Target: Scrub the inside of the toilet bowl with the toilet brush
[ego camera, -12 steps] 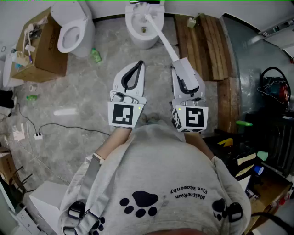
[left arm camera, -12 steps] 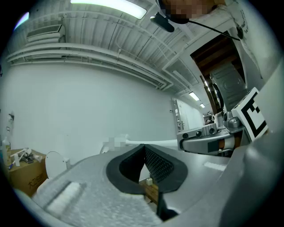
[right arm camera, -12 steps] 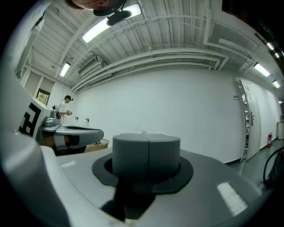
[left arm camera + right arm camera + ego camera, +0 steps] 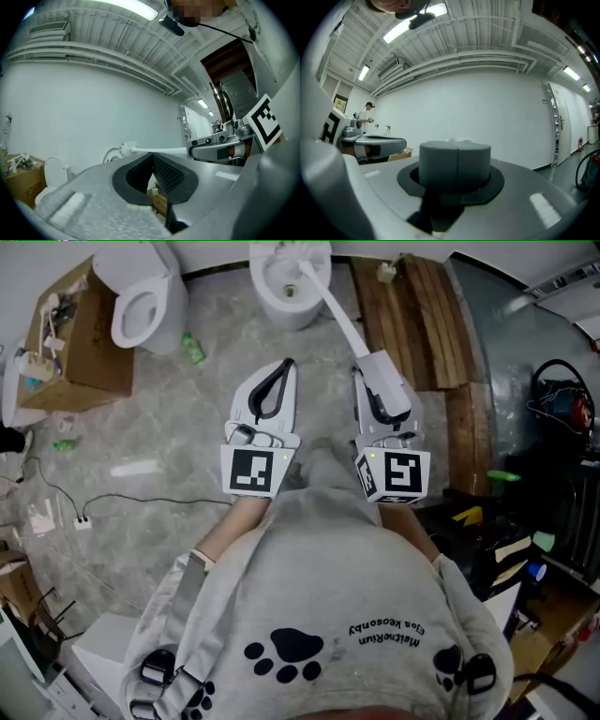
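Note:
A white toilet bowl (image 4: 274, 298) stands at the top middle of the head view. The toilet brush's white handle (image 4: 336, 313) slants from the bowl down to my right gripper (image 4: 367, 360), which is shut on its lower end. The brush head sits inside the bowl at its far rim. My left gripper (image 4: 284, 366) hovers beside the right one, shut, with nothing between its pads. The left gripper view shows its jaws (image 4: 152, 158) meeting at the tip, and the brush handle (image 4: 157, 150) crossing behind them. In the right gripper view the closed pads (image 4: 456, 162) hide the handle.
A second white toilet (image 4: 141, 301) stands at the upper left next to a cardboard box (image 4: 80, 343) of clutter. Wooden planks (image 4: 422, 320) lie right of the bowl. A green bottle (image 4: 193, 350) and a thin cable (image 4: 141, 498) lie on the grey floor.
Both grippers and the brush hold nearly the same pose. The head view has shifted a little, so the bowl sits slightly higher and further left.

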`<state>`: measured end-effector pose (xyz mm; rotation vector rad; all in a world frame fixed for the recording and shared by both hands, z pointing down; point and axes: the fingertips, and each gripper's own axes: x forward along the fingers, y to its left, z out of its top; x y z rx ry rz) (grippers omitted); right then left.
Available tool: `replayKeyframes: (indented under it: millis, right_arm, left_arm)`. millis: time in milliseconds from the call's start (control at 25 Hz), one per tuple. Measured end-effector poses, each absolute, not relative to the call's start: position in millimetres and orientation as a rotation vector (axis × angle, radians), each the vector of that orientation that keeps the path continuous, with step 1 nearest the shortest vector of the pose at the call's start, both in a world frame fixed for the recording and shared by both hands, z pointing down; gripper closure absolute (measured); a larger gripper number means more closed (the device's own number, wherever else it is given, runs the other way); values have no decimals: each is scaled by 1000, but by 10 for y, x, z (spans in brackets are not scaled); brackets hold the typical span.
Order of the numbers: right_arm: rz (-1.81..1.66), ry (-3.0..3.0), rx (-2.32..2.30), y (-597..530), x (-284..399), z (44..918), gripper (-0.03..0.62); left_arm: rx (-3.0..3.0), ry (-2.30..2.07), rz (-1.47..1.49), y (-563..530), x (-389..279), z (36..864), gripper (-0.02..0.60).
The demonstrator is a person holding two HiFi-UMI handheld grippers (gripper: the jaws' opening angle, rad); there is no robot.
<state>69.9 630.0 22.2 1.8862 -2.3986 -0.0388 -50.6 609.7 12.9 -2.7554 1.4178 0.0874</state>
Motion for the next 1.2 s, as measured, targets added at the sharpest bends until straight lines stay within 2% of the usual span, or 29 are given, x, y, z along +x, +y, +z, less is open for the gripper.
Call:
replayKeyframes:
  millis: [400,880,1200]
  right_arm:
    - [-83,-2435,1880,5612,844,212,442]
    - [-81,-2500,1817,4342,1550,210,442]
    - [-69,-2540,1788,4004,1731,262,442]
  left_arm:
    - [-2708,1476,66,5448,-394,152,580]
    - [-2654,1587,76,4201,108,105,580]
    - [-2638,1608,71,3875,263,91,580]
